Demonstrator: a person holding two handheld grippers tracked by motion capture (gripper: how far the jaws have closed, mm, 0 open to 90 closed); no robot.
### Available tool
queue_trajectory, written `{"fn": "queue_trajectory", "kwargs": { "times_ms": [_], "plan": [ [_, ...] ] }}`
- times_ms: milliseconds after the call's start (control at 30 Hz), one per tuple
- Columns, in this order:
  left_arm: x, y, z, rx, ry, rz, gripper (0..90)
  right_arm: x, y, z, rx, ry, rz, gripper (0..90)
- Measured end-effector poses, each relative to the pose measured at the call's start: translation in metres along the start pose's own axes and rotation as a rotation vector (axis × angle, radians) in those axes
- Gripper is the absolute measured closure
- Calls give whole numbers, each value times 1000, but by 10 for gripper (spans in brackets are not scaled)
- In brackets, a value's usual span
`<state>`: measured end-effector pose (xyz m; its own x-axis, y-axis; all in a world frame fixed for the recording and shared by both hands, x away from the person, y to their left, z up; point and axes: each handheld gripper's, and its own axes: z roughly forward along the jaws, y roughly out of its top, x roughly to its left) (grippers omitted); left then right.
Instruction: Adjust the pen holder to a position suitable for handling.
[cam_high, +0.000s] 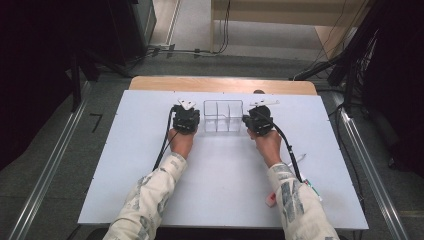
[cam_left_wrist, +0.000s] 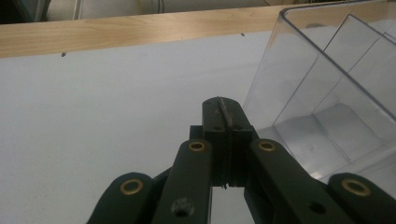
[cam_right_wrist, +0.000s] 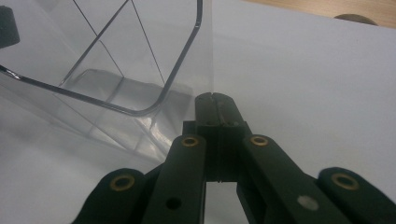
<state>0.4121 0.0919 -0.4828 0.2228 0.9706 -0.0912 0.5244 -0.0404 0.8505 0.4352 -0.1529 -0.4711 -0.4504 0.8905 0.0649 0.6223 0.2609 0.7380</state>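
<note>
A clear plastic box (cam_high: 223, 115) with inner dividers stands at the back middle of the white table (cam_high: 220, 175). My left gripper (cam_high: 186, 118) sits just left of the box, its jaws pressed together with nothing between them. In the left gripper view the shut gripper (cam_left_wrist: 225, 106) rests next to the box wall (cam_left_wrist: 327, 88). My right gripper (cam_high: 259, 120) sits just right of the box, also shut on nothing. In the right gripper view the gripper's tip (cam_right_wrist: 215, 100) lies beside the box corner (cam_right_wrist: 154, 70). The box compartments look empty.
A small pink and white object (cam_high: 270, 199) lies near the front right of the table. Along the table's far side runs a wooden edge (cam_high: 220, 84), with a dark round thing (cam_high: 258, 92) on it. Black frames and cables stand beyond the table.
</note>
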Motion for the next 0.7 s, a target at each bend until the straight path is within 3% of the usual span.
{"fn": "queue_trajectory", "kwargs": {
  "times_ms": [233,700],
  "plan": [
    [-8,1,2,-1,-22,17,900,0,-1,1,8,2,7,880],
    [-11,0,-1,28,-47,2,900,0,-2,-9,3,8,21,882]
  ]
}}
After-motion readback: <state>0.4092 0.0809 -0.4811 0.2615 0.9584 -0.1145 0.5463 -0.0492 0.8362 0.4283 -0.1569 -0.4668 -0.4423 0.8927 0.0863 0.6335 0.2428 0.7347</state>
